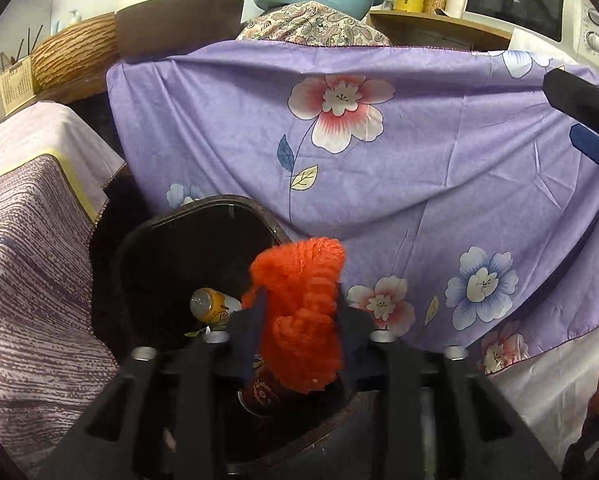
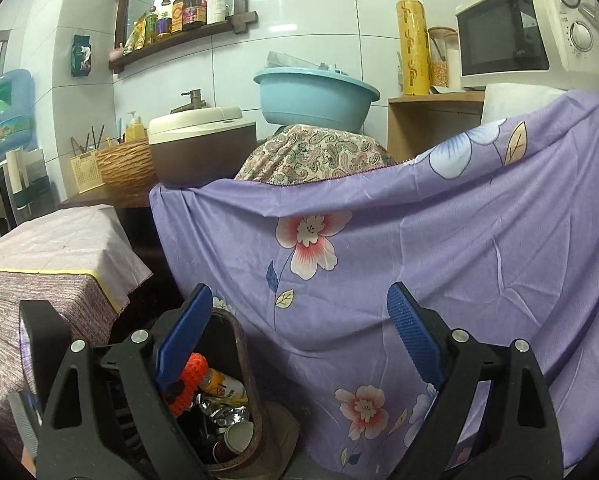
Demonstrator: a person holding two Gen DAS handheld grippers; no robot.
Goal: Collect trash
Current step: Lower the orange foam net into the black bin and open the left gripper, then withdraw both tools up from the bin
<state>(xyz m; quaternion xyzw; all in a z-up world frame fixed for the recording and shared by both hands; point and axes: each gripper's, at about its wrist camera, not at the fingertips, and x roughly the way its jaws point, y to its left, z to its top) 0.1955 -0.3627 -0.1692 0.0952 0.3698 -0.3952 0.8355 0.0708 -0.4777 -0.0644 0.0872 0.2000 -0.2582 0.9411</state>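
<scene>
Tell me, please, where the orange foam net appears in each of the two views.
Left wrist: orange foam net at bottom centre, between the left gripper fingers, above the bin.
Right wrist: orange net at lower left, inside the bin.
Shared landmark: purple flowered cloth.

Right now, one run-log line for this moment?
left gripper: orange foam net between jaws, over trash bin | right gripper: open, empty

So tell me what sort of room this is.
Most likely a home kitchen. A microwave sits on a wooden shelf, bottles of sauces and oils line a wall rack, and a tap rises behind a rice cooker against white tiles.
</scene>
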